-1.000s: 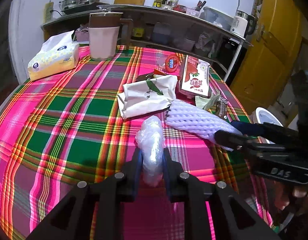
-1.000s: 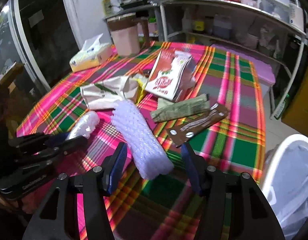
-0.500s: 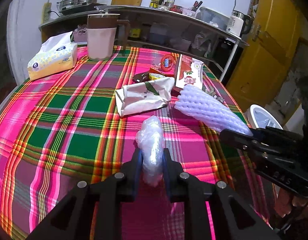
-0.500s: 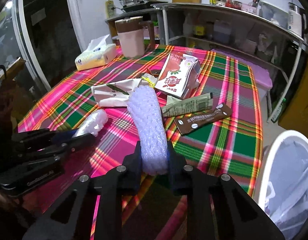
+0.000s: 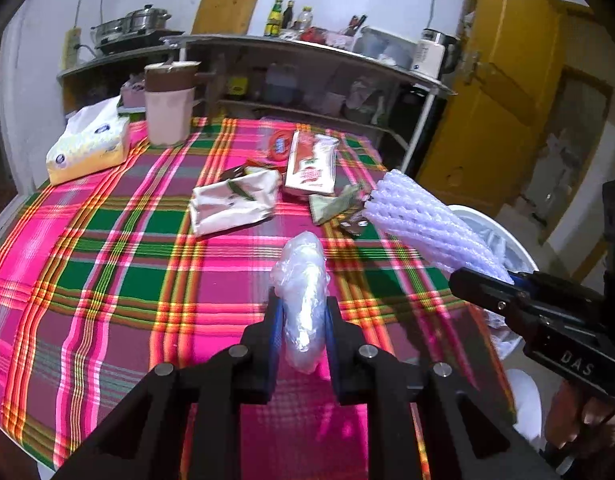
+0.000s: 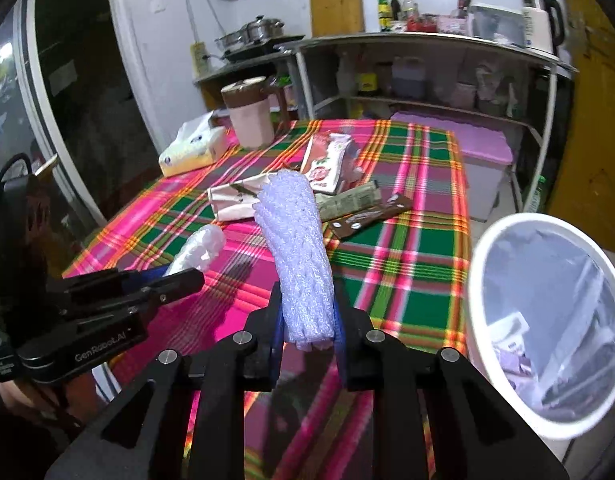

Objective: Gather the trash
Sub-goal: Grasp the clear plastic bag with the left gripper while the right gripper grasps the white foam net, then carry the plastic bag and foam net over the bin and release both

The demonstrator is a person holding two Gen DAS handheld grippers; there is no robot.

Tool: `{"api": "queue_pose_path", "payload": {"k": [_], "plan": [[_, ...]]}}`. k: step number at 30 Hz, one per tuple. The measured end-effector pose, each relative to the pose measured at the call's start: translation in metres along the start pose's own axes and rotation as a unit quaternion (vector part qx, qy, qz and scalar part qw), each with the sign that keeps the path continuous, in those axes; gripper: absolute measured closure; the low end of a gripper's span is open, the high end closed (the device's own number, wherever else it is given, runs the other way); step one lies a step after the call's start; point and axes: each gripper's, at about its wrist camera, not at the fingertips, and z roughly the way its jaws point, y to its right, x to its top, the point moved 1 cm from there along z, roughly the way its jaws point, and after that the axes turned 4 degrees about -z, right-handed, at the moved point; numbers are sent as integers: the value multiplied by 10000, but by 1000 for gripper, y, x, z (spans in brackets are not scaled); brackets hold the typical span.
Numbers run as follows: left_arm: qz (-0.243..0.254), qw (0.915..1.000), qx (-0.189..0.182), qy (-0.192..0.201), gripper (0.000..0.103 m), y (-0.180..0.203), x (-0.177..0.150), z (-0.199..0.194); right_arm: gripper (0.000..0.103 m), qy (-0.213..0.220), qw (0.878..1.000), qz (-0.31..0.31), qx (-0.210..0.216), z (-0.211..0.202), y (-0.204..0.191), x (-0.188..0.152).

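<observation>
My left gripper (image 5: 301,308) is shut on a crumpled clear plastic bag (image 5: 303,280) and holds it above the plaid tablecloth (image 5: 119,264). It also shows in the right wrist view (image 6: 199,246). My right gripper (image 6: 307,312) is shut on a lilac foam fruit net (image 6: 297,248), lifted off the table; in the left wrist view the net (image 5: 427,220) hangs over the bin. A white trash bin (image 6: 547,320) with a clear liner stands right of the table. Left on the table are a white paper bag (image 5: 233,200), a red milk carton (image 5: 311,160), a green wrapper (image 6: 347,202) and a brown sachet (image 6: 367,220).
A tissue box (image 5: 89,144) and a pink-and-brown jug (image 5: 169,104) stand at the table's far left. A metal shelf (image 6: 427,80) with kitchenware runs behind the table. A yellow door (image 5: 499,92) is at the right.
My right gripper shut on the foam net, lifted it off the table and carried it right, towards the bin. My left gripper rose with the plastic bag still in it.
</observation>
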Motion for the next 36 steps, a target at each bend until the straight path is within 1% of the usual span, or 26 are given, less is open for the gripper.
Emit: {"api": "queue_pose_path", "payload": {"k": [6, 15, 28, 36], "plan": [[174, 9997, -162, 100, 83, 19, 0, -14, 81, 128, 9997, 191, -95, -22, 7, -8], [312, 9991, -279, 80, 83, 34, -2, -18, 81, 233, 9990, 321, -217, -39, 14, -16], [545, 9972, -505, 25, 83, 61, 5, -6, 81, 353, 9969, 533, -452, -56, 34, -22], [737, 9948, -697, -40, 83, 84, 11, 8, 81, 382, 9931, 815, -748, -66, 64, -31]]}}
